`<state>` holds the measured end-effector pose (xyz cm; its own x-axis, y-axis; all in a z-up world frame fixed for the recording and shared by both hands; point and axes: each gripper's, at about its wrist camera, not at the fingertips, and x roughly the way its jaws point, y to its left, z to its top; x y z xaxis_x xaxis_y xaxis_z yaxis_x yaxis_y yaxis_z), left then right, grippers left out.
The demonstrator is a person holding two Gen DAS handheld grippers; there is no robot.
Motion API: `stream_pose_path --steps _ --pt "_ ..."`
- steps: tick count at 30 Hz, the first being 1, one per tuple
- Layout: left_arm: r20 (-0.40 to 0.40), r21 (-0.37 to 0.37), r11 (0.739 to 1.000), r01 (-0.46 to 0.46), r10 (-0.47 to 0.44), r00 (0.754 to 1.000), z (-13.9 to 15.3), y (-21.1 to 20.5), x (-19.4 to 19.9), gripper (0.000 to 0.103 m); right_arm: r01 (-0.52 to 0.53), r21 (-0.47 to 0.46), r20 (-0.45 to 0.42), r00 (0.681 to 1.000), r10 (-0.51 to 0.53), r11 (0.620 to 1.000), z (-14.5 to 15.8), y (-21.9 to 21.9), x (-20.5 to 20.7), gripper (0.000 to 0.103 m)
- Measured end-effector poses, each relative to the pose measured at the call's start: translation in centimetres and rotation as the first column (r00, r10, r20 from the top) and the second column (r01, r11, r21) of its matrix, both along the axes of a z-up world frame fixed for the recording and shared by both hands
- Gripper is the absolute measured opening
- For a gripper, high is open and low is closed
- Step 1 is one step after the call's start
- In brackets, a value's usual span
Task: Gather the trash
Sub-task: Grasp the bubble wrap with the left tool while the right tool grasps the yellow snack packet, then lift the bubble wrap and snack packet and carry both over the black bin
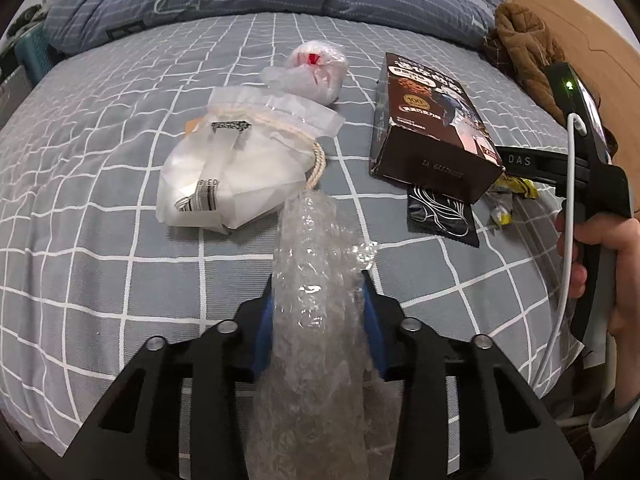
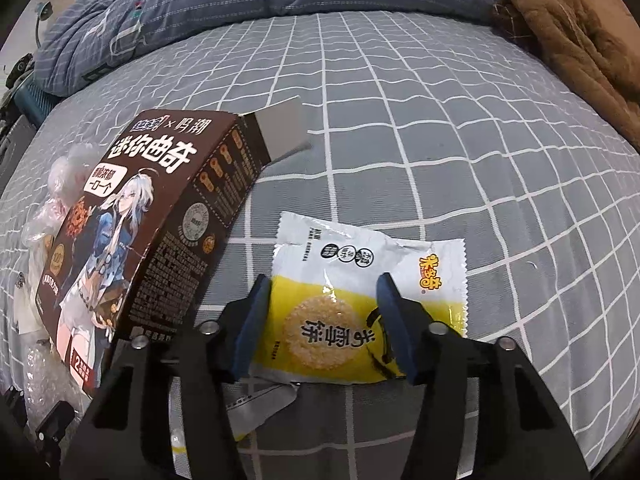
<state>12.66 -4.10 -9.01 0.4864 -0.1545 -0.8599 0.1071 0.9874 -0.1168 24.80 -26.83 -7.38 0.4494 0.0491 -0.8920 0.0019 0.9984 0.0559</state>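
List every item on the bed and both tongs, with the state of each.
Left tongs: shut on bubble wrap.
Bubble wrap: crumpled roll, gripped.
Right tongs: open, pads straddling the yellow wrapper.
Yellow wrapper: torn open, flat.
Cookie box: lying down, end flap open.
Drawstring pouch: cinched, lying flat.
Small plastic bag: crumpled.
Black sachet: flat, partly under the box.

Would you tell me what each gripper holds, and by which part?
Left gripper pinches the bubble wrap mid-length. Right gripper straddles the yellow wrapper; no grip is visible.
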Motion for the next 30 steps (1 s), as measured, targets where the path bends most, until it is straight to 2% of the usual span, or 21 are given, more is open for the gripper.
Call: stream_pose_path --steps 5,7,9,30 --pt "0.0 -0.007 1.0 0.003 -0.003 1.0 0.1 -0.1 0.0 0.03 0.002 0.004 0.002 1.0 -0.002 1.0 -0.2 -0.3 -0.1 0.037" --pt "0.002 -0.011 1.0 0.002 -0.002 1.0 0.1 0.0 0.0 0.029 0.002 -0.001 0.006 1.0 -0.002 1.0 -0.1 -0.4 -0.1 0.029" --pt "0.006 -0.016 1.0 0.001 -0.001 1.0 0.3 -0.1 0.1 0.029 0.0 -0.004 0.011 1.0 0.0 1.0 0.1 -0.4 -0.2 0.027" --pt "0.091 -0.023 1.0 -0.002 0.004 0.996 3.7 -0.4 0.4 0.028 -0.02 -0.012 0.187 0.982 0.022 1.0 5.7 -0.4 -3.6 0.022"
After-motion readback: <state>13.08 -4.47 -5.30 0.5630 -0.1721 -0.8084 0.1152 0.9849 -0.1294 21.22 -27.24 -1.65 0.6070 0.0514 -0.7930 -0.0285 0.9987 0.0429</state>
